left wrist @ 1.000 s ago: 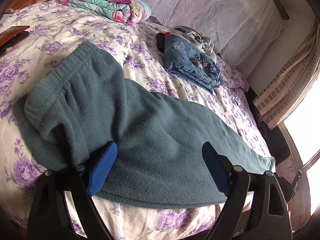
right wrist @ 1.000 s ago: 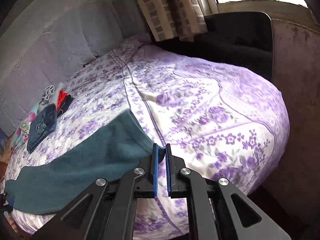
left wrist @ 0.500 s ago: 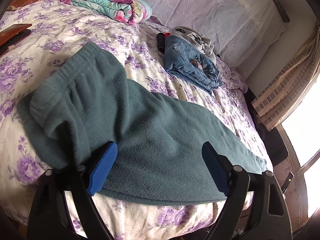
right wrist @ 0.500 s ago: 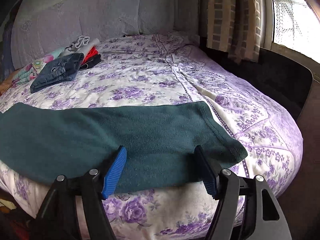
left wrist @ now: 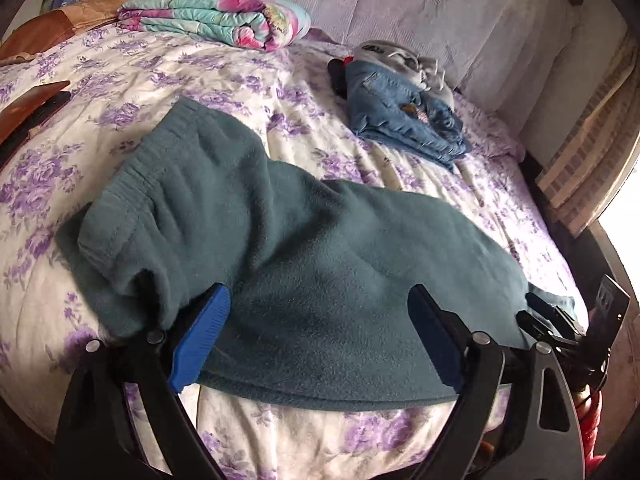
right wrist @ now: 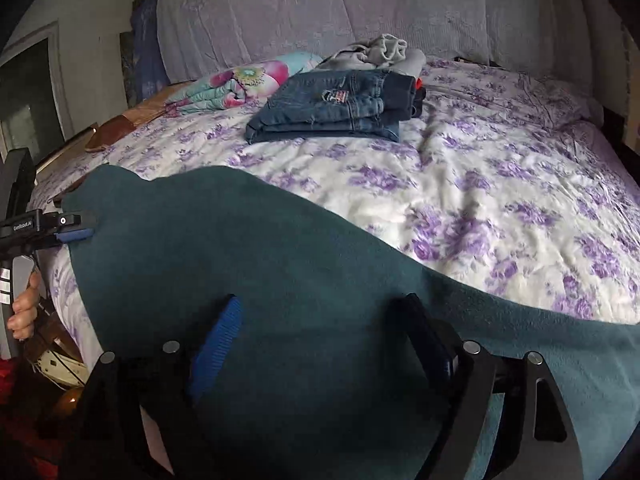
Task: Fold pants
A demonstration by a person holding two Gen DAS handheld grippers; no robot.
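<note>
Lying flat along the near edge of the purple-flowered bed [left wrist: 168, 80]: teal pants [left wrist: 320, 248], waistband to the left. Left gripper [left wrist: 316, 332] spread wide over the fabric, right gripper [right wrist: 320, 344] wide too, neither gripping. Folded jeans [right wrist: 336, 104] far back.

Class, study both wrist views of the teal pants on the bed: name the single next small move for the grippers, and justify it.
Probably close the left gripper on the near edge of the teal pants. Both it and the right gripper stand open over the cloth, holding nothing, and the pants lie lengthwise along the bed, not yet folded across.
</note>
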